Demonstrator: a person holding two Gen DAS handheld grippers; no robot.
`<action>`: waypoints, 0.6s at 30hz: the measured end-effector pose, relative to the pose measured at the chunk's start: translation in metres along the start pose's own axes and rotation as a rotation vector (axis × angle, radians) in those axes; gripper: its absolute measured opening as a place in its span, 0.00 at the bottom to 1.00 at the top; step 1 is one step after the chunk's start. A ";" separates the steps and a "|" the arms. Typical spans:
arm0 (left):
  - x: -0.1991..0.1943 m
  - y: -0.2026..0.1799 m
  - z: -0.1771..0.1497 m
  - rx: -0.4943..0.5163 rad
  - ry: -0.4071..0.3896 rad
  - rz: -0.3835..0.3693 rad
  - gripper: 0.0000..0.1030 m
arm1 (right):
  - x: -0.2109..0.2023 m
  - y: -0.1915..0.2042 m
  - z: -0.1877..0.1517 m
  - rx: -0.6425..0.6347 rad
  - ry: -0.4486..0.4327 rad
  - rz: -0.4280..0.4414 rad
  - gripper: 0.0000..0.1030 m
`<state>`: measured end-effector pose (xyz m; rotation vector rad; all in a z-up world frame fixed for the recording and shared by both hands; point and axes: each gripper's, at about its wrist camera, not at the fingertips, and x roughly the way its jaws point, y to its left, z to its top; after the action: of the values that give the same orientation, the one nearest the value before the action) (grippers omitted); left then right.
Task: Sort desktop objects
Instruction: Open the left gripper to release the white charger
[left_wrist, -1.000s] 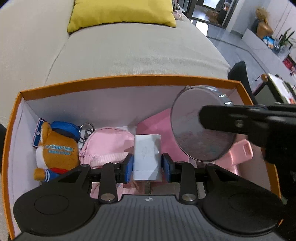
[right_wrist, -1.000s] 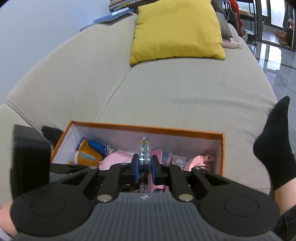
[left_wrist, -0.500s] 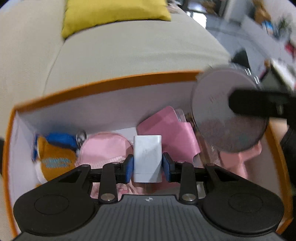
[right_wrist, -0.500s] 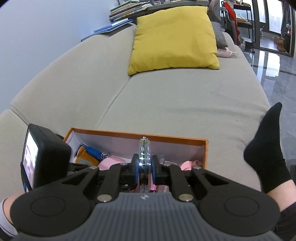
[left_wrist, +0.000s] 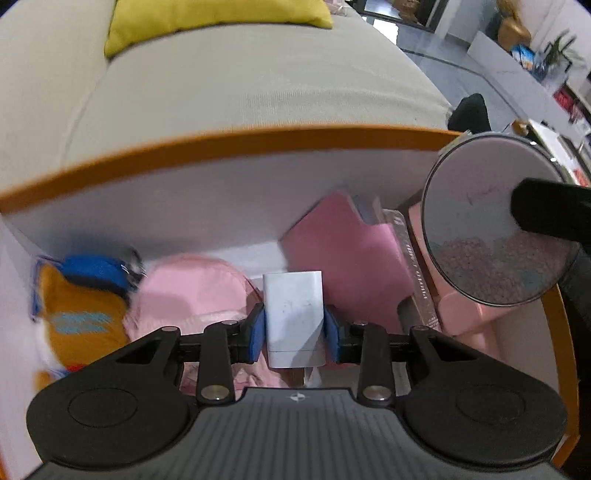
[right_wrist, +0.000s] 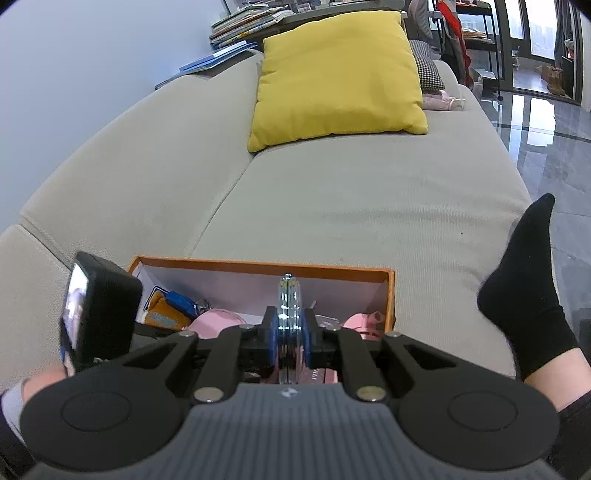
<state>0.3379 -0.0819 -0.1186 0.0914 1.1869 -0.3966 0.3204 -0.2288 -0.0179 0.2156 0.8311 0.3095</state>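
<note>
The left claw (left_wrist: 294, 328) is closed on a white charger (left_wrist: 293, 314), held over the inside of an orange box (left_wrist: 229, 142) on a sofa (right_wrist: 332, 206). The right claw (right_wrist: 290, 338) grips a round mirror (left_wrist: 491, 221) edge-on at the box's 3 o'clock side. Below lie a pink pouch (left_wrist: 195, 288), a pink card (left_wrist: 347, 266) and, at 9 o'clock, a plush toy (left_wrist: 81, 310).

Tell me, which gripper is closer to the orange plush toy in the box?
Left. The left gripper hangs over the box beside the plush toy; the right gripper sits nearer the box's other end.
</note>
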 end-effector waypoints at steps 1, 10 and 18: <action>0.002 0.000 0.000 -0.011 0.009 -0.006 0.36 | 0.000 0.000 0.000 0.001 0.000 0.001 0.13; 0.007 0.019 0.004 -0.141 0.047 -0.036 0.37 | 0.000 -0.004 -0.001 0.004 0.004 0.000 0.13; -0.007 0.028 -0.001 -0.162 0.067 -0.086 0.43 | 0.004 -0.002 0.001 -0.002 0.012 0.011 0.13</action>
<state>0.3444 -0.0534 -0.1165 -0.0877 1.2881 -0.3738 0.3239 -0.2296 -0.0206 0.2168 0.8415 0.3219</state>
